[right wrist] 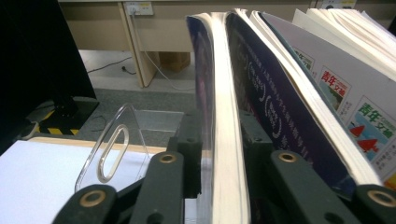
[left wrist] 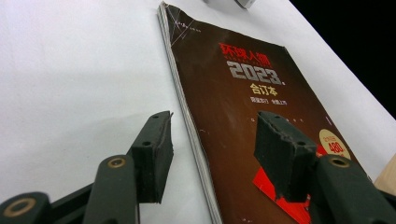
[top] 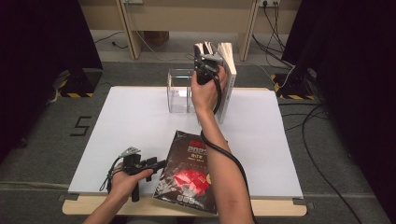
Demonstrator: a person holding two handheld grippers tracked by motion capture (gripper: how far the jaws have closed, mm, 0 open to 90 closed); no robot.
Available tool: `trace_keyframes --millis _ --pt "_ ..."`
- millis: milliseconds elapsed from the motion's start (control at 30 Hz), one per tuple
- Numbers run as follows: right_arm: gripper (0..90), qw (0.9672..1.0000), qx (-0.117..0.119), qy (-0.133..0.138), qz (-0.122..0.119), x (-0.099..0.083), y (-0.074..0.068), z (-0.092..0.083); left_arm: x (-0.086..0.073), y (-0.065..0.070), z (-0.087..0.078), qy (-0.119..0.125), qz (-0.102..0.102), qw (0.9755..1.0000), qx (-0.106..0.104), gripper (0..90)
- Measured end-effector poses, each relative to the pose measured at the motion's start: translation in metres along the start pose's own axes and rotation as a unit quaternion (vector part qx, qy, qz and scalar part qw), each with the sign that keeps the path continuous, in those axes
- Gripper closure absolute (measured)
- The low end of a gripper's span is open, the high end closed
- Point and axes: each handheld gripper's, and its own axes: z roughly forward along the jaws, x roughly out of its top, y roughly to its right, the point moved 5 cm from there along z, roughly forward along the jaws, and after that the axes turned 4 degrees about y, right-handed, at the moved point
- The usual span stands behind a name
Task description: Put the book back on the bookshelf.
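Right hand-held gripper (right wrist: pixel 219 158) straddles upright book (right wrist: pixel 224 116) edge; acrylic stand (right wrist: pixel 112 149) beside.

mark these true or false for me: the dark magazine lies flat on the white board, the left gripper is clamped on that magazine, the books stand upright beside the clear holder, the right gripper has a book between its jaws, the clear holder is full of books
1. The dark magazine lies flat on the white board. True.
2. The left gripper is clamped on the magazine. False: its jaws stand open, astride the magazine's edge.
3. The books stand upright beside the clear holder. True.
4. The right gripper has a book between its jaws. True: a dark-covered book sits edge-on between them.
5. The clear holder is full of books. False: nothing shows inside it.
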Motion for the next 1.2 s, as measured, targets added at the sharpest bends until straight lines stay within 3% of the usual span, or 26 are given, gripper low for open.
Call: trace_keyframes --millis 333,467,733,933,1200 --pt "72.8 0.9994 0.033 0.003 0.011 -0.001 0.002 -0.017 -0.002 0.000 0.001 -0.005 0.000 1.0000 0.001 45.9" --pt "75.1 0.9989 0.042 -0.011 0.020 -0.002 0.005 -0.022 -0.002 0.000 0.002 -0.004 0.000 1.0000 0.000 45.9" --pt "77.2 0.9984 0.038 -0.035 0.023 -0.002 0.006 -0.019 -0.002 0.000 0.002 -0.003 -0.001 1.0000 0.000 45.9" --pt "79.2 0.9976 0.022 -0.065 0.011 -0.003 0.005 -0.011 -0.002 0.000 0.001 -0.004 0.000 1.0000 0.001 45.9" --pt "82.5 0.9970 0.019 -0.073 0.016 -0.001 0.005 -0.006 -0.001 -0.001 0.001 -0.003 0.001 1.0000 0.002 45.9"
